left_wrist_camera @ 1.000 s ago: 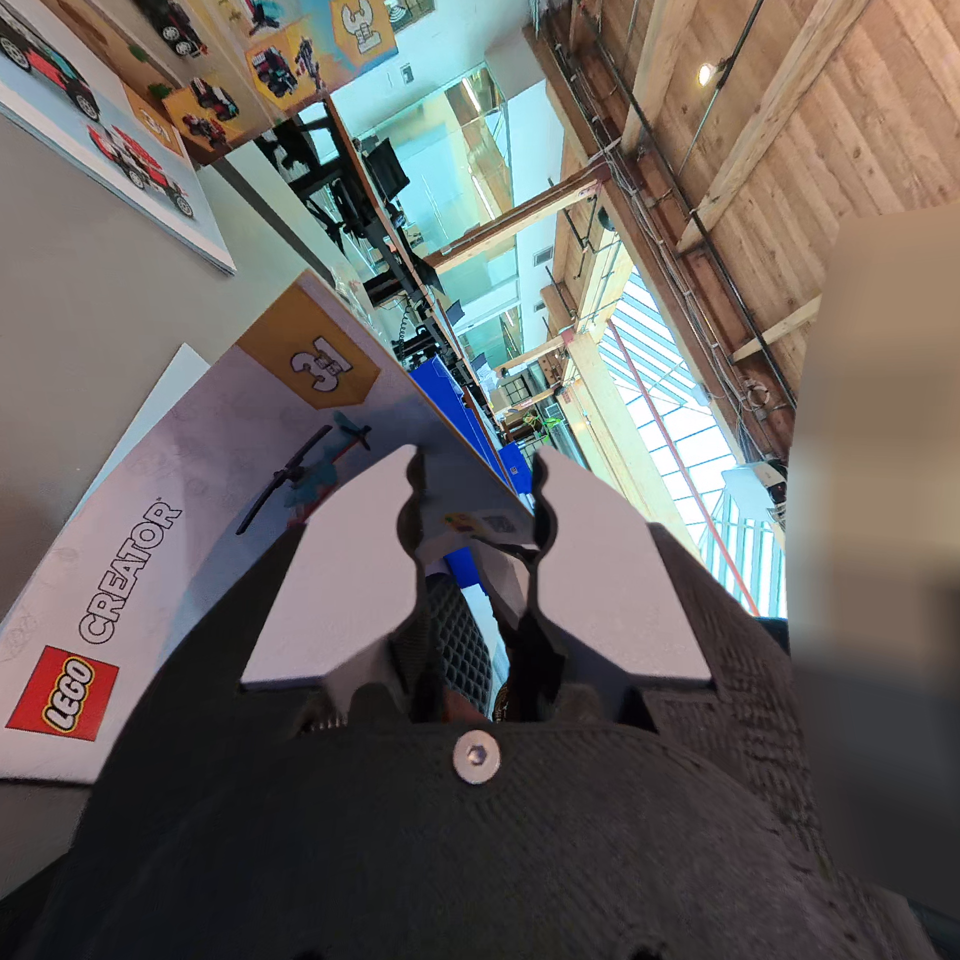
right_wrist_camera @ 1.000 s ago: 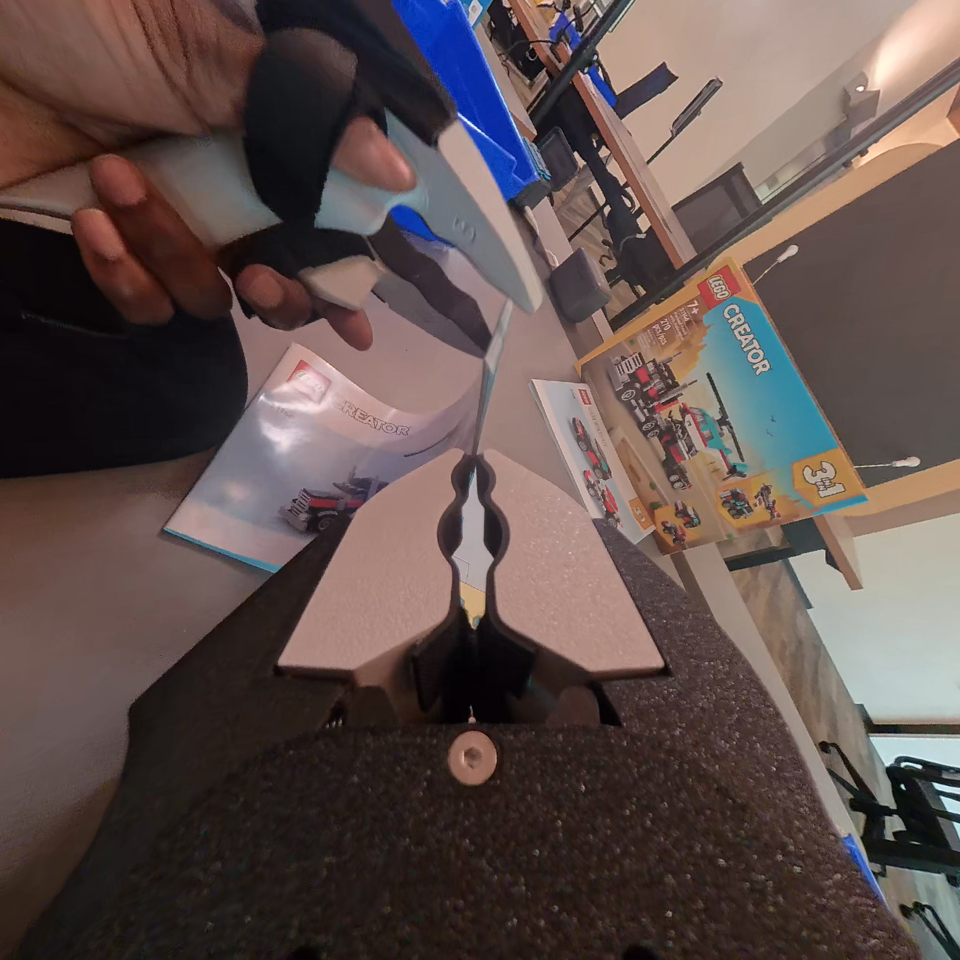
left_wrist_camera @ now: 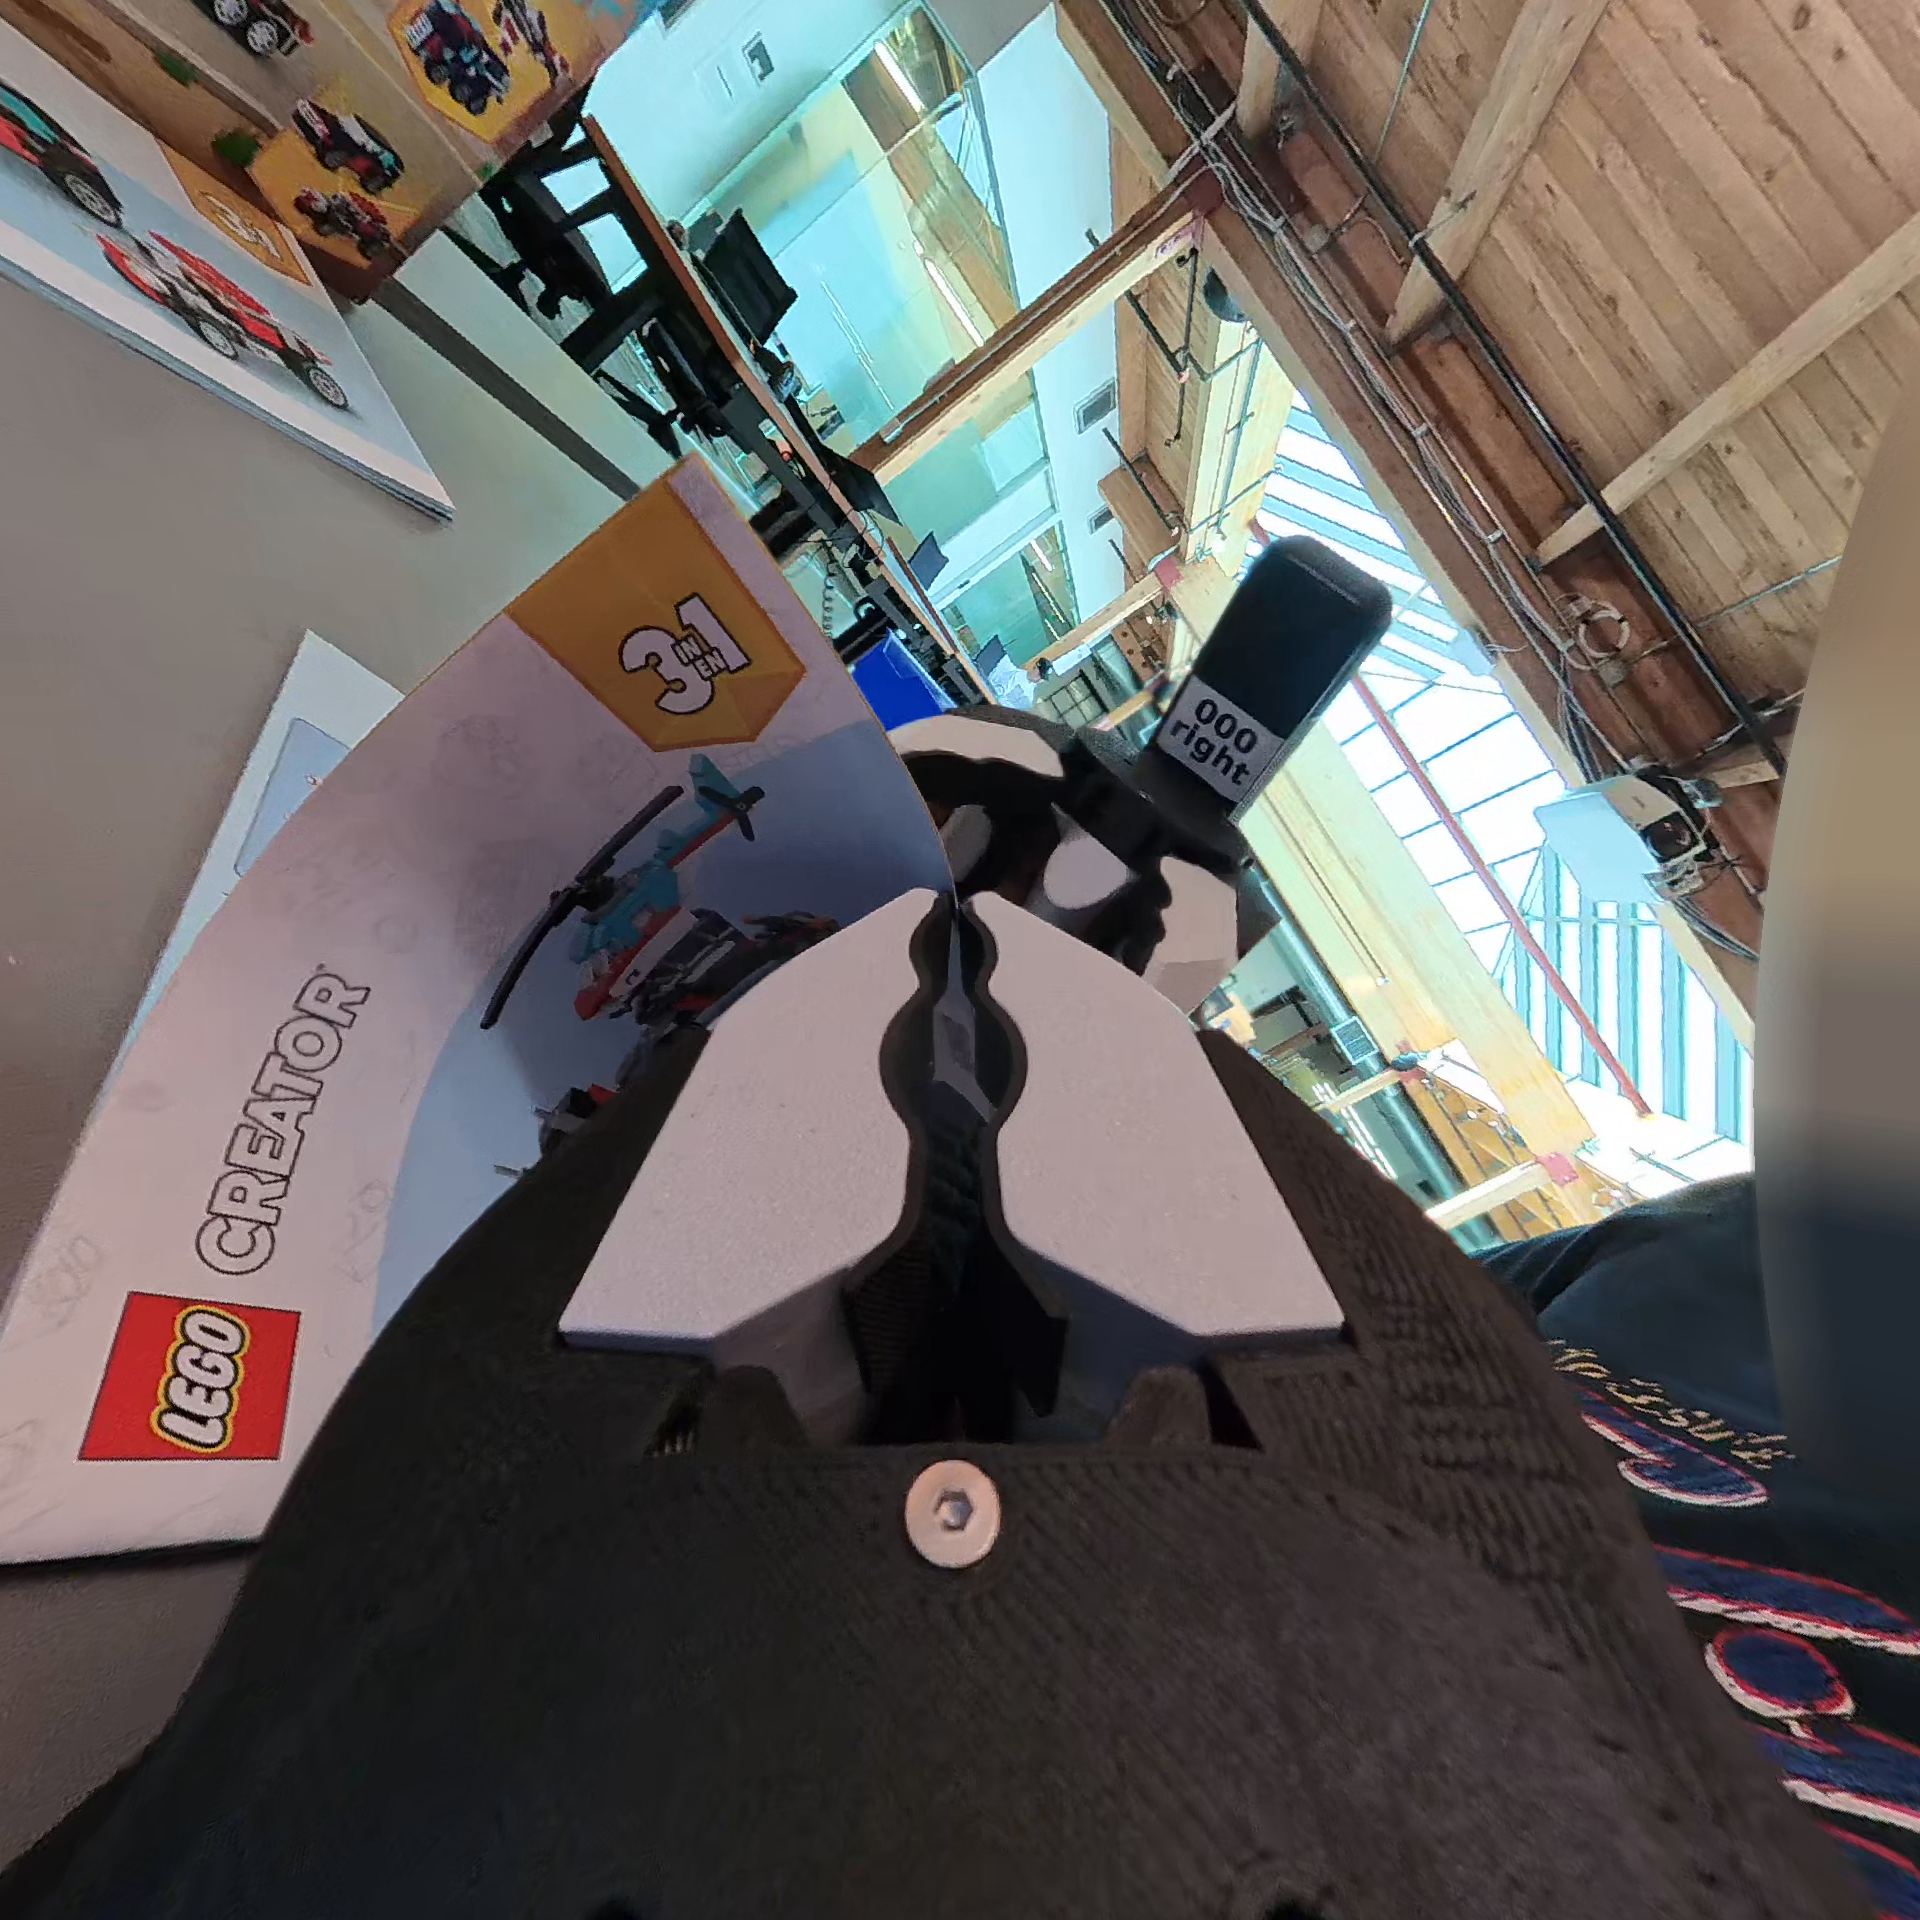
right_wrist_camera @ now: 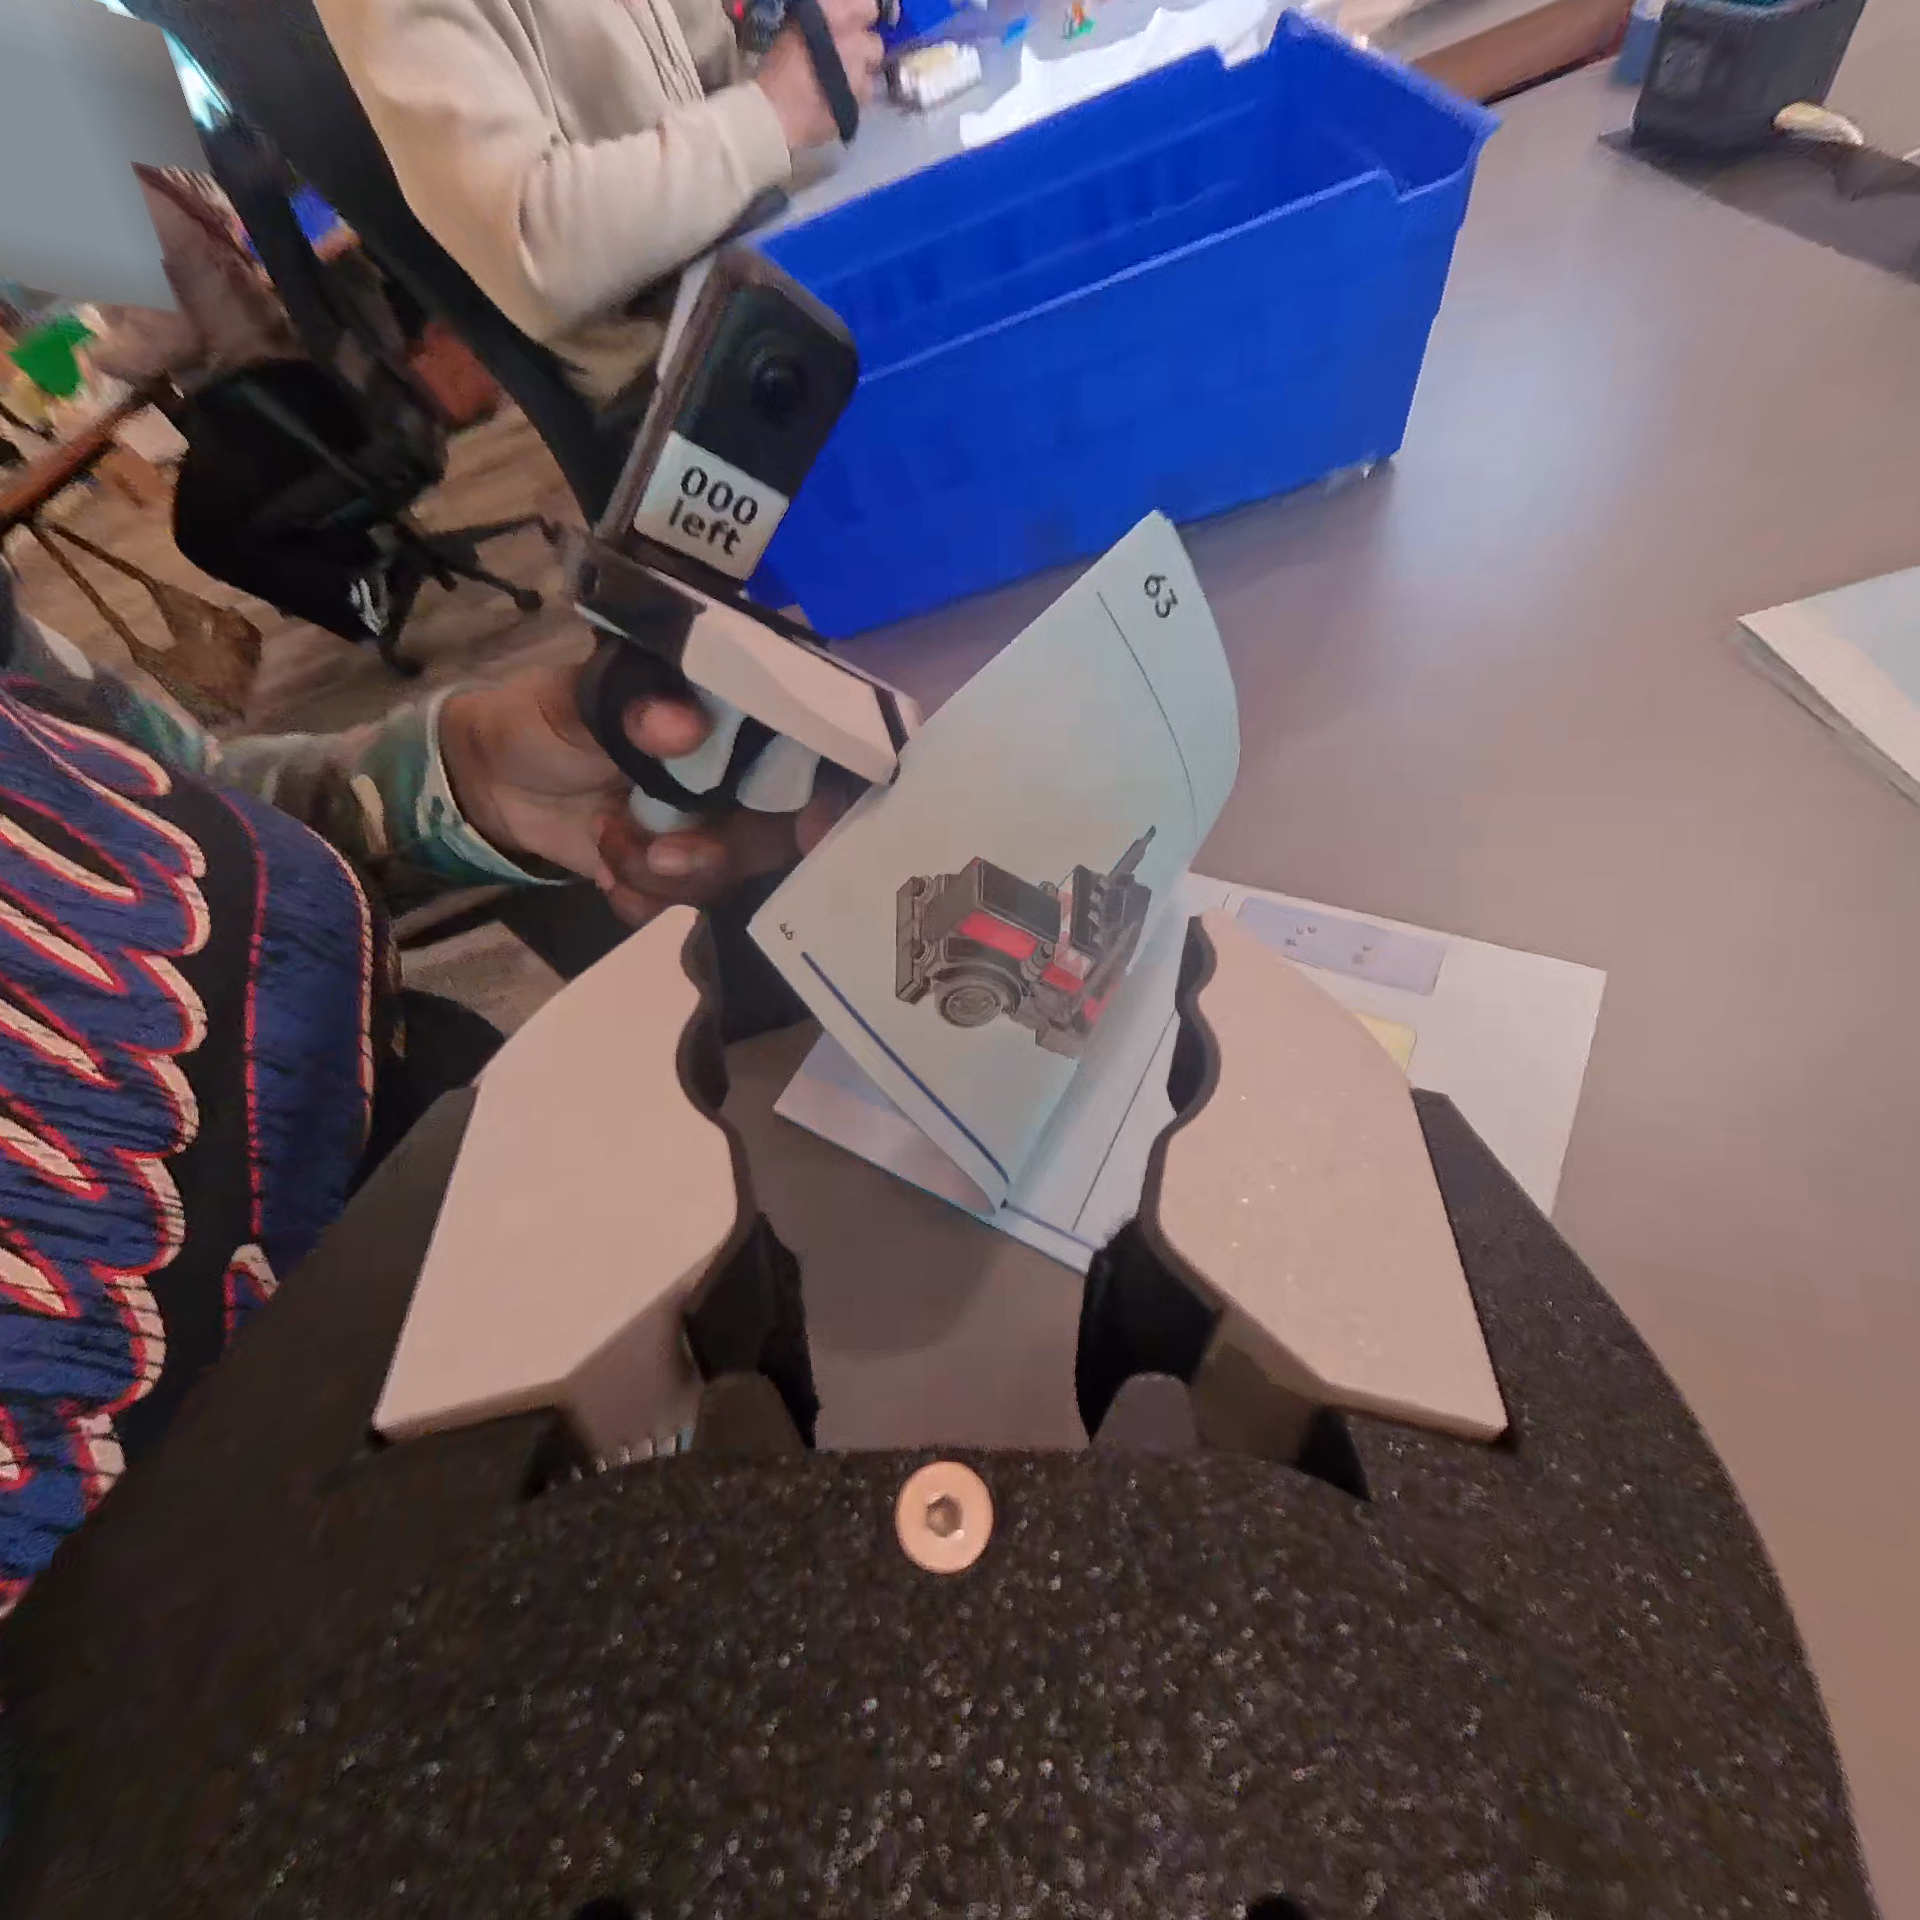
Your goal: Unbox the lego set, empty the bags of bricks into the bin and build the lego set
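Observation:
A Lego instruction booklet (left_wrist_camera: 416, 1039) lies on the grey table, its cover curled upward. My left gripper (left_wrist_camera: 954, 906) is shut on the cover's raised edge. In the right wrist view the booklet (right_wrist_camera: 1039, 831) stands open, showing a page with a red and black truck, and the left gripper (right_wrist_camera: 891, 750) pinches its upper left edge. My right gripper (right_wrist_camera: 940, 935) is open and empty, just in front of the booklet without touching it. It also shows in the left wrist view (left_wrist_camera: 1029, 852), right behind the lifted cover. The blue bin (right_wrist_camera: 1091, 343) stands behind the booklet.
A second booklet (left_wrist_camera: 208, 312) lies farther off on the table (right_wrist_camera: 1558, 520), with the Lego box (left_wrist_camera: 343, 156) upright behind it. A white sheet (right_wrist_camera: 1455, 1018) lies under the open booklet. A person in a beige top sits beyond the bin. Both grippers' tips are close together, under 4 cm apart.
The right gripper was shut on the booklet's edge and has let go and drawn back. The left gripper, open around that edge before, has closed on it.

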`<state>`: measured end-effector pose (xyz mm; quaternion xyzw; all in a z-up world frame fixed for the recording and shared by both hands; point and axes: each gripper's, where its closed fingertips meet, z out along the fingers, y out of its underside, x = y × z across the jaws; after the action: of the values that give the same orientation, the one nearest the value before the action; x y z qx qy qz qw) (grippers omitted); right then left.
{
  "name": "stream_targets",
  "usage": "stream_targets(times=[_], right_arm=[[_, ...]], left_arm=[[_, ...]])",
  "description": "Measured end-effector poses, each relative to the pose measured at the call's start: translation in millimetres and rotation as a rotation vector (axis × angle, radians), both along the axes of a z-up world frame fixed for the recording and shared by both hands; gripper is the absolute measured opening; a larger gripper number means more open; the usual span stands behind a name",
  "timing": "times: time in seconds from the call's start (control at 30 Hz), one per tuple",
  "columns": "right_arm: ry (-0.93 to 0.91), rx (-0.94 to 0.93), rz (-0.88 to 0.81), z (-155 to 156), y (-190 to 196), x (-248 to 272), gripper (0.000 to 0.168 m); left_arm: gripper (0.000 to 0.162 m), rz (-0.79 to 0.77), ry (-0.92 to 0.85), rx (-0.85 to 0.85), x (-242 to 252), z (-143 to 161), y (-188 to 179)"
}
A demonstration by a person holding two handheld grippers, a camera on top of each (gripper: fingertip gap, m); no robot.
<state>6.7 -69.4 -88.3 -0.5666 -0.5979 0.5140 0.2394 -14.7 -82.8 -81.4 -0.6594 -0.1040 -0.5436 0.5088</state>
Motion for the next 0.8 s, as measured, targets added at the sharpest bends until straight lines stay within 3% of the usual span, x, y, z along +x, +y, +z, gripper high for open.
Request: stream_targets(times=[0.2, 0.5, 0.8], right_arm=[[0.047, -0.044, -0.018, 3.2, 1.3, -6.5, 0.075], [-0.016, -0.022, 0.040, -17.2, -17.0, -9.6, 0.083], [0.027, -0.061, 0.050, -19.7, -20.9, -13.1, 0.071]], left_arm=[[0.002, 0.012, -0.020, -0.001, -4.8, 1.3, 2.1], [0.002, -0.003, -0.056, -0.005, -0.8, 1.4, 4.2], [0.002, -0.027, -0.157, -0.013, 0.4, 3.9, 3.8]])
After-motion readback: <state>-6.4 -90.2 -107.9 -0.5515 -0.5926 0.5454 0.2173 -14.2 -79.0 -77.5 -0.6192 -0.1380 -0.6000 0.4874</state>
